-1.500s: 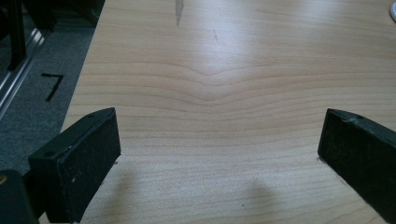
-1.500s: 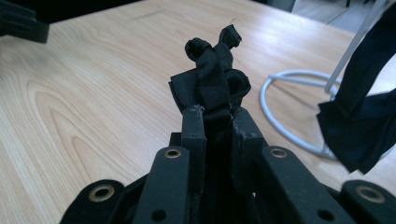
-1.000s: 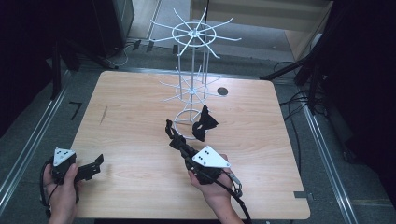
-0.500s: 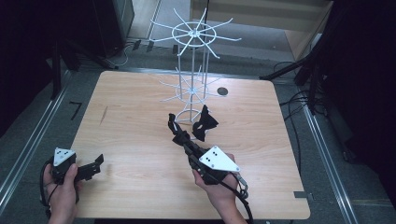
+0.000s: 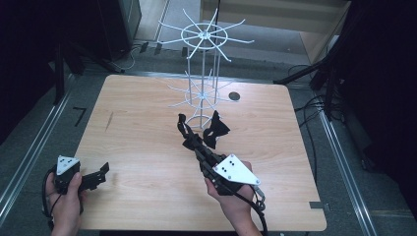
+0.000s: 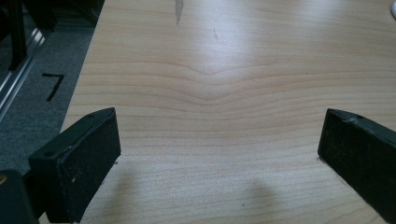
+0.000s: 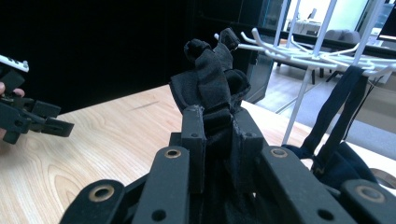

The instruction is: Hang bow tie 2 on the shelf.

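A black bow tie (image 5: pixel 187 133) (image 7: pixel 210 74) is pinched in my right gripper (image 5: pixel 194 145) (image 7: pixel 216 123), whose jaws are shut on it, and its strap sticks up past the fingertips. It hangs just in front of the white wire rack (image 5: pixel 190 73) (image 7: pixel 299 93). A second black bow tie (image 5: pixel 215 130) (image 7: pixel 348 161) sits by the rack's base, its strap looped over a lower hook. My left gripper (image 5: pixel 104 169) (image 6: pixel 219 154) stays low over the table's front left corner, open, with only bare wood between its jaws.
The wooden table (image 5: pixel 142 123) has a small dark round hole (image 5: pixel 234 96) behind the rack. The rack's white hooks spread out at two heights. Cables and dark floor surround the table. The left hand with its gripper (image 7: pixel 32 116) shows at the far left of the right gripper view.
My right gripper has risen a little with the bow tie, lifting it off the table beside the rack. The left gripper has stayed still.
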`<state>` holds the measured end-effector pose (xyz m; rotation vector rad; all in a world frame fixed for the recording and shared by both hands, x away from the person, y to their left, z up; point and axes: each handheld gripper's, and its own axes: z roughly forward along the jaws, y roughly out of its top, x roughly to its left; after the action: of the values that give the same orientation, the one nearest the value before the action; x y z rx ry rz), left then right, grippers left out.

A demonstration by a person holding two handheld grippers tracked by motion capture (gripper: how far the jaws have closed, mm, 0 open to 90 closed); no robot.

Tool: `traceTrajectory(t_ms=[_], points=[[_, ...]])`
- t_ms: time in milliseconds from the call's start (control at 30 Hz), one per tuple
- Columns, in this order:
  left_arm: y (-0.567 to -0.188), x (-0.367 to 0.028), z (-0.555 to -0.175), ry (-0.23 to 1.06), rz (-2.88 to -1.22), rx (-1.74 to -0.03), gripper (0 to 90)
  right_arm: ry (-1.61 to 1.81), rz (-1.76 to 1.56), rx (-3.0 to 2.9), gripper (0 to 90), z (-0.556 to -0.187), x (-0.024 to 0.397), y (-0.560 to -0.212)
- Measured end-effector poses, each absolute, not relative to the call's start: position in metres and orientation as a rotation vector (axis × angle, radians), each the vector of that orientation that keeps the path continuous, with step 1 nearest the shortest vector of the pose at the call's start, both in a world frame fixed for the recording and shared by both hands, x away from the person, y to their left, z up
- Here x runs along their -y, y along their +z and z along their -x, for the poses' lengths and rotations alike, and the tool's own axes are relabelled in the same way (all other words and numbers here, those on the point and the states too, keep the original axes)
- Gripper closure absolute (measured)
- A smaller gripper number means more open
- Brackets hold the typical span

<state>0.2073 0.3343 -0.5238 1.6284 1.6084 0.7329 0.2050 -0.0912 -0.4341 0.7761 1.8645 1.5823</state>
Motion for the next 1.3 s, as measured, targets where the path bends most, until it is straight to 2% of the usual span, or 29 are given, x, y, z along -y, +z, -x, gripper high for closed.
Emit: traceTrajectory(t_ms=[800,1300], points=[[-0.524,-0.334,-0.207,0.732,-1.630,-1.608,0.0,1.613,-0.786,-1.791,79.6,-0.205,0.102,-0.424],[-0.524,-0.334,-0.207,0.731,-1.630,-1.609,0.0,1.584,-0.846,-1.792,79.6,-0.215,0.107,-0.433]])
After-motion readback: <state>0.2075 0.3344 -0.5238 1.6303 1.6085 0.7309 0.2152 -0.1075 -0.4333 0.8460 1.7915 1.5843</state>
